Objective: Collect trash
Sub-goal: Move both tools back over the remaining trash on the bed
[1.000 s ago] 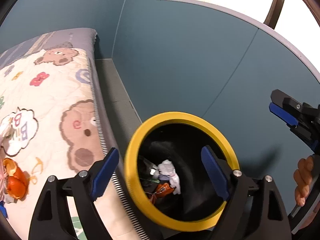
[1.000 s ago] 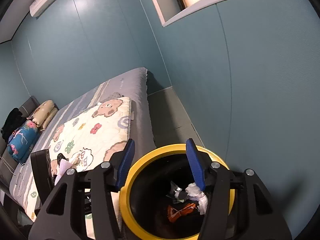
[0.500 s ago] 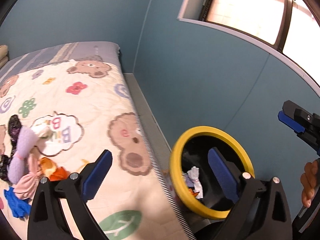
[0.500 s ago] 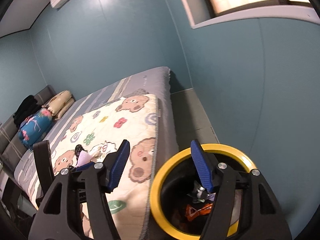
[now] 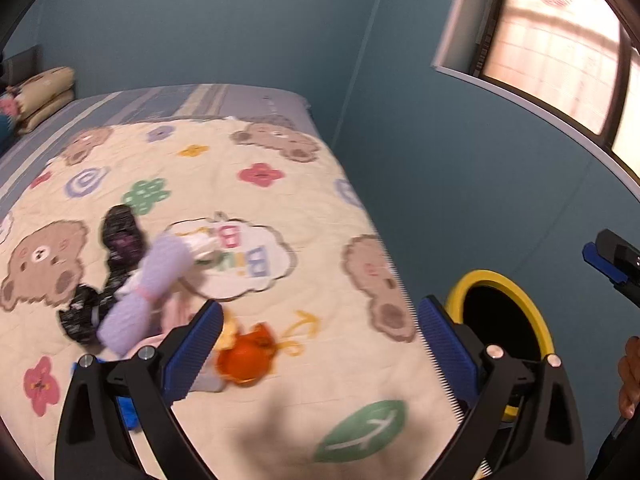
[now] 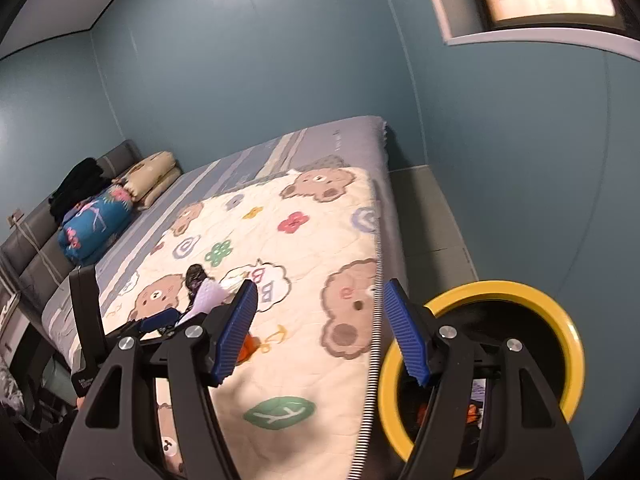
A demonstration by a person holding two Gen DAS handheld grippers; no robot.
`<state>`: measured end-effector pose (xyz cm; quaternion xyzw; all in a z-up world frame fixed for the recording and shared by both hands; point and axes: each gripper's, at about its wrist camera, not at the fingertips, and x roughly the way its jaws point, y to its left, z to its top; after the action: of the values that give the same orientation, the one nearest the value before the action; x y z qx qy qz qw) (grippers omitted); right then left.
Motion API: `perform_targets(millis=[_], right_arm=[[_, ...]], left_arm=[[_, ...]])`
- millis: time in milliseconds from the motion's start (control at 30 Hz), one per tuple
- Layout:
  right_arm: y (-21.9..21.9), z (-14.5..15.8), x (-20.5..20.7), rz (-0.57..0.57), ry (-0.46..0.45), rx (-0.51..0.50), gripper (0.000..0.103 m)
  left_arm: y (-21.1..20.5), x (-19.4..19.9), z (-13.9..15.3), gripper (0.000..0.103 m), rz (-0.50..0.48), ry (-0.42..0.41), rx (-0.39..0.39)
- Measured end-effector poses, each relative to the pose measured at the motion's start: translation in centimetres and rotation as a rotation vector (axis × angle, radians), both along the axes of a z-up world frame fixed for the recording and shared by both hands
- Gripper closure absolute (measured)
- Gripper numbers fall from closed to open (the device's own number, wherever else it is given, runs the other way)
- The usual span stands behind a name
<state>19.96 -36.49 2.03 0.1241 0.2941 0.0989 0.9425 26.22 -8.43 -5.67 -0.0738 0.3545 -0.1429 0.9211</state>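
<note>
A yellow-rimmed black trash bin (image 5: 520,300) stands on the floor by the bed's right edge; it also shows in the right wrist view (image 6: 560,320) with scraps inside. On the bear-print quilt (image 5: 280,208) lies a pile: an orange peel (image 5: 244,356), a lilac rolled cloth (image 5: 148,288), a black patterned cloth (image 5: 120,236) and a blue scrap (image 5: 128,412). My left gripper (image 5: 320,344) is open and empty above the quilt, near the peel. My right gripper (image 6: 320,332) is open and empty over the bed's edge beside the bin.
Blue walls close in on the right and far side, with a window (image 5: 560,48) above. A narrow strip of grey floor (image 6: 432,208) runs between bed and wall. Pillows and a folded blue blanket (image 6: 96,220) lie at the headboard.
Both grippers have swung left, away from over the bin and toward the bed. The pile of trash and clothes has come into full view. Both stay open and empty.
</note>
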Motion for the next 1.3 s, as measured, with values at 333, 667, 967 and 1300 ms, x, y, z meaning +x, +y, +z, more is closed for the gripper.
perform_targets(millis=[333,667,967,1300], right_arm=[[5.6,-1.4,1.7,0.091,0.036,-0.007,0.04],[11.4,-3.9,4.2,0.167,0.086,-0.04,0.04],[15.5,-8.1,6.8,0.218,0.169,-0.058,0.04],[19.1,-13.7,9.7,0.251,0.277,-0.093,0.041]], left_arm=[[7.1,-1.0,-0.8,0.009,0.121,0.006,0.017],[12.1,-2.3,-2.4,0.009,0.2,0.023,0.027],[15.5,-3.0,-5.3,0.009,0.255,0.072,0.029],[17.9,-3.2,-9.1,0.009,0.283,0.142,0.009]])
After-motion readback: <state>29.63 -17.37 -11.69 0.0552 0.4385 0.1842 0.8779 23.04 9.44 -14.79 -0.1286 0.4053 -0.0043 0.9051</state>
